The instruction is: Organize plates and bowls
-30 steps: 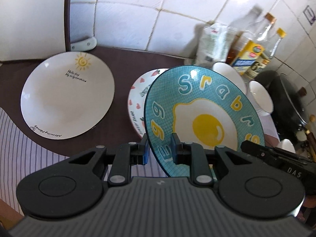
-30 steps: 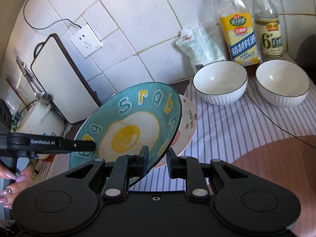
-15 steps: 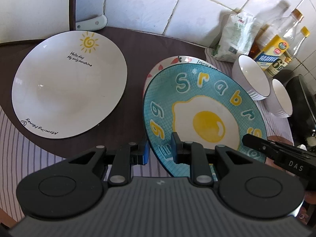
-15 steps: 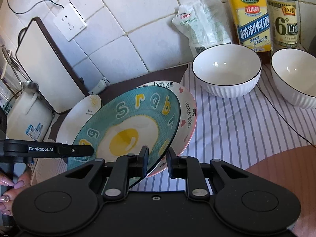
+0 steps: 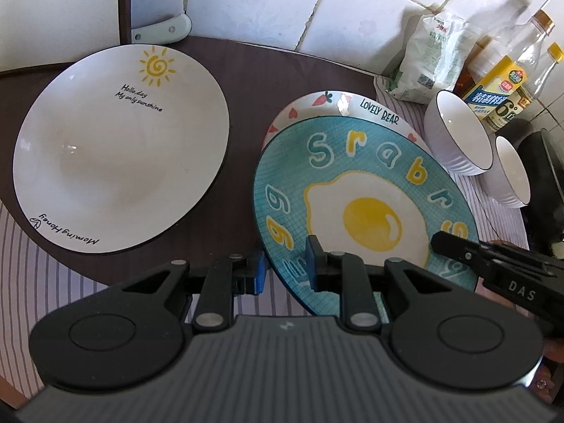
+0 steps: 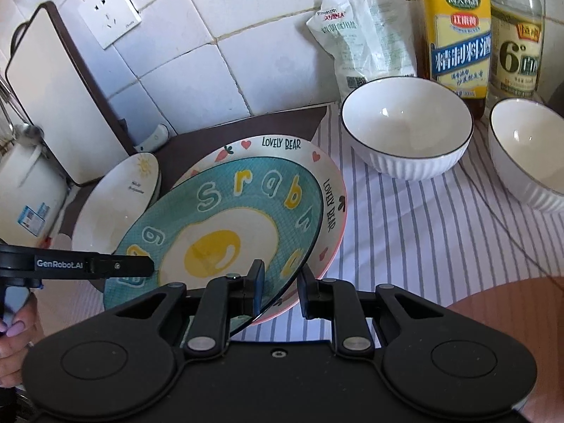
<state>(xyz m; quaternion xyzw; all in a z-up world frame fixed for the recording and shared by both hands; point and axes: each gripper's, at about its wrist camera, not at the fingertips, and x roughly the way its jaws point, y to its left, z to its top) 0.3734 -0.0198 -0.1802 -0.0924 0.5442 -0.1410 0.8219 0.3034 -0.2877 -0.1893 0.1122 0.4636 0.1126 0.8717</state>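
Note:
A blue fried-egg plate [image 5: 366,204] [image 6: 225,232] is held between both grippers just over a white "Lovely Bear" plate [image 5: 352,105] [image 6: 331,190]. My left gripper [image 5: 284,270] straddles its near rim, one pad on each face. My right gripper [image 6: 280,289] straddles the opposite rim the same way. A white sun plate [image 5: 116,148] [image 6: 116,204] lies to the left on a dark mat. Two white bowls [image 6: 405,127] [image 6: 528,151] stand to the right on the striped cloth.
Two bottles [image 6: 454,31] [image 6: 514,31] and a white packet [image 6: 356,35] stand against the tiled wall behind the bowls. A cutting board [image 6: 60,98] leans at the left wall beside a white kettle [image 6: 28,190]. A dark pan [image 5: 543,183] sits at far right.
Both grippers have lowered the blue plate from a steep tilt to nearly flat over the Lovely Bear plate. The other dishes have not moved.

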